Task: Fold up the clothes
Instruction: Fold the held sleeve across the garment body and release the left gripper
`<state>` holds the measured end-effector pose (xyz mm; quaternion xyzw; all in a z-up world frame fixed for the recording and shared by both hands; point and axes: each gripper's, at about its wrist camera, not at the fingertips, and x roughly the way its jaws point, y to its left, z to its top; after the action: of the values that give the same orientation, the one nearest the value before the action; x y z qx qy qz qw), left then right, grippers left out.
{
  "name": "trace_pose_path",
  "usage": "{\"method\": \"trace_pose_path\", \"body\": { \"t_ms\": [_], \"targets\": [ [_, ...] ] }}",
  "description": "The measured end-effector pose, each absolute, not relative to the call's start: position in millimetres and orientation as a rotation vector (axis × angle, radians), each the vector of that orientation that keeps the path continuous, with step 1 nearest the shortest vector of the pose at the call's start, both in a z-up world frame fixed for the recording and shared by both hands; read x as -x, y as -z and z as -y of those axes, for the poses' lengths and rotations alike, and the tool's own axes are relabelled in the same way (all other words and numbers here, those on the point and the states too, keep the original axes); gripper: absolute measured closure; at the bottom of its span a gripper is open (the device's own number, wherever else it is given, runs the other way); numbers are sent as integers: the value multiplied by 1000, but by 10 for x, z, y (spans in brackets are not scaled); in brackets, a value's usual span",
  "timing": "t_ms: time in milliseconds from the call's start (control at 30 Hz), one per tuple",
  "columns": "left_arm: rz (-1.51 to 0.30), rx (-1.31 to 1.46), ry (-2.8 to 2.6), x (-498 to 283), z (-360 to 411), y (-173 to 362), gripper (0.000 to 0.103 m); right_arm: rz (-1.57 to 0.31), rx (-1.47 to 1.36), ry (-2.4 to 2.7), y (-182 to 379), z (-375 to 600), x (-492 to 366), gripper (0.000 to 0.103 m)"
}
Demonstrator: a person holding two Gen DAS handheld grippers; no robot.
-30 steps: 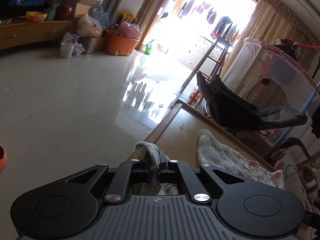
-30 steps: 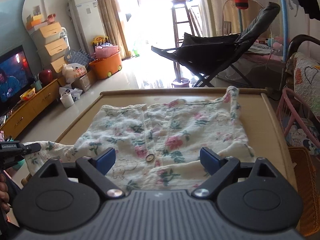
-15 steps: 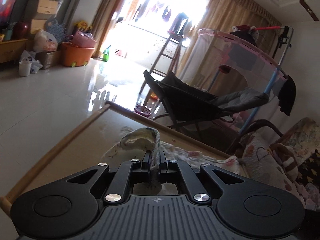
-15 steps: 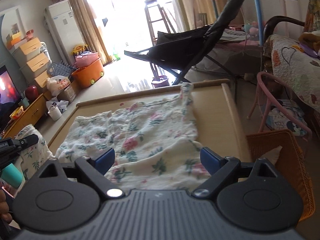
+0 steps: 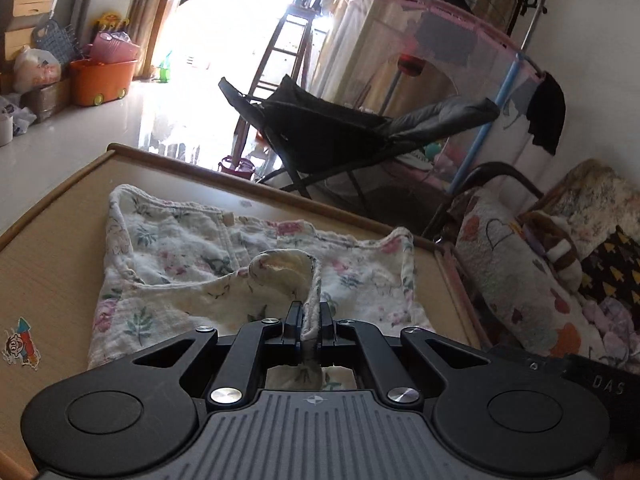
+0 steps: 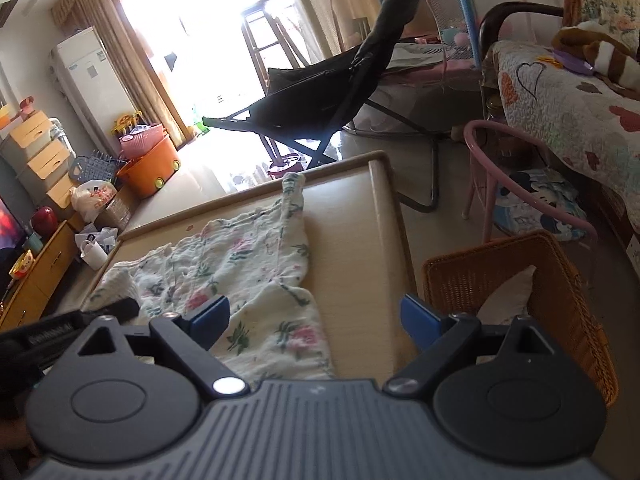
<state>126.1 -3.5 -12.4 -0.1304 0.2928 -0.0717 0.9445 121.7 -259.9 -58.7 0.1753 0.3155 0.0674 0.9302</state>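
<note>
A white floral garment lies spread on the wooden table. My left gripper is shut on its sleeve, a folded-over flap held above the garment's middle. In the right wrist view the same garment lies on the table. My right gripper is open and empty, hovering over the garment's near right edge. The left gripper shows at the left there, its fingertips hidden.
A wicker basket stands beside the table on the right. A black folding chair stands beyond the table's far edge. A pink stool and a quilted sofa are on the right. A sticker marks the table.
My left gripper has swung right from the table's left edge, carrying the sleeve over the garment. My right gripper has shifted right toward the table's right edge and stays open.
</note>
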Motion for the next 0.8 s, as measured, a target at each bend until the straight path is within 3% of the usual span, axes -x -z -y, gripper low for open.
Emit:
{"method": "trace_pose_path", "body": {
  "t_ms": [133,167,233,267,300,433,633,800],
  "targets": [
    [-682,223,120,-1392,56,215,87,-655,-375,-146,609,2648,-1228,10],
    [-706,222,124,-1460,-20,201,80,-659,-380,-150,615,2651,-1235,10],
    [-744,233,138,-1509,-134,202,56,-659,-390,-156,617,2637,-1242,10],
    [-758,255,151,-1498,-179,220,39,-660,-395,-158,618,2630,-1245,10],
    [-769,286,177,-1481,-205,238,35,-660,-400,-161,620,2623,-1249,10],
    [-764,361,238,-1355,-297,263,35,-666,-404,-176,632,2584,-1251,10],
    [-617,357,88,-1039,-565,213,35,-698,-344,-213,687,2480,-1202,10],
    [-638,385,16,-970,-786,353,35,-723,-294,-243,732,2394,-1161,10]
  ]
}}
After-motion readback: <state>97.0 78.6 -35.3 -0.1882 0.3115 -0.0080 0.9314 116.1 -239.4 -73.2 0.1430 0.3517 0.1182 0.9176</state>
